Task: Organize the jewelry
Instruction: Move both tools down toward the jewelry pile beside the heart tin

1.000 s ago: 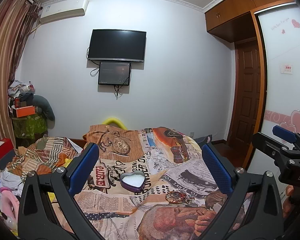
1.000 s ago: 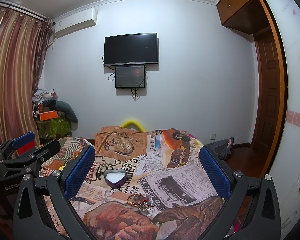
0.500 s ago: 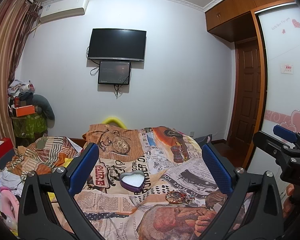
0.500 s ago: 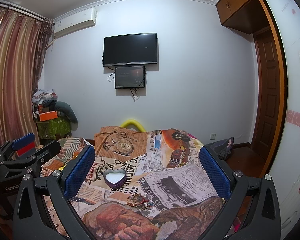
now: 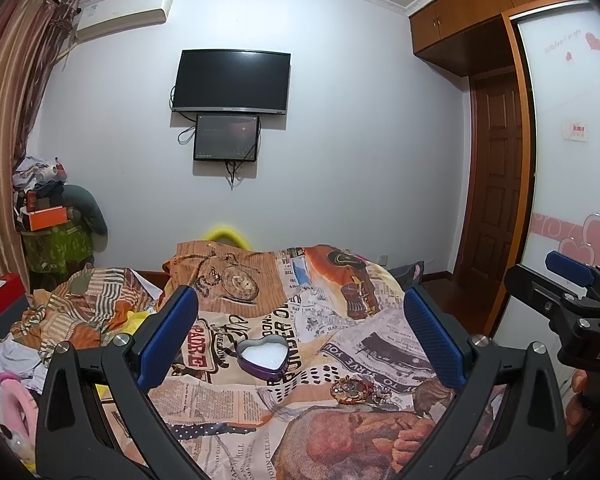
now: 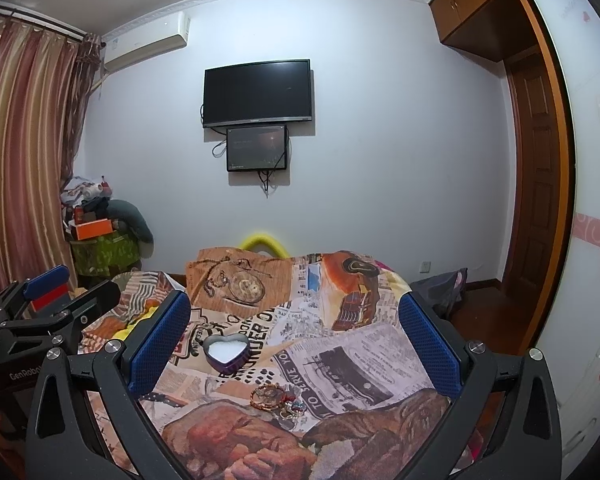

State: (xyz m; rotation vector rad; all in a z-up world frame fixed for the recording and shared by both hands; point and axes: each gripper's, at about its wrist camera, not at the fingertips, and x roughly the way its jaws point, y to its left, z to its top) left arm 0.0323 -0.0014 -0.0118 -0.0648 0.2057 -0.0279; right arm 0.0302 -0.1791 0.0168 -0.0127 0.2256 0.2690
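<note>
A purple heart-shaped tin [image 5: 263,359] with white lining sits open on the printed bedspread [image 5: 236,396]; it also shows in the right wrist view [image 6: 225,353]. A small pile of jewelry [image 5: 358,391] with a gold-red bangle lies just in front and right of it, seen too in the right wrist view [image 6: 276,399]. My left gripper [image 5: 300,344] is open and empty above the bed, as is my right gripper [image 6: 294,342]. Each gripper shows at the other view's edge: the right one [image 5: 568,292], the left one [image 6: 48,304].
Rumpled striped bedding and clothes [image 5: 72,312] lie at the left. A cluttered stand [image 6: 100,240] is by the curtain. A wall TV [image 5: 231,82], a wooden door [image 5: 496,184] and a wardrobe panel [image 5: 572,152] bound the room.
</note>
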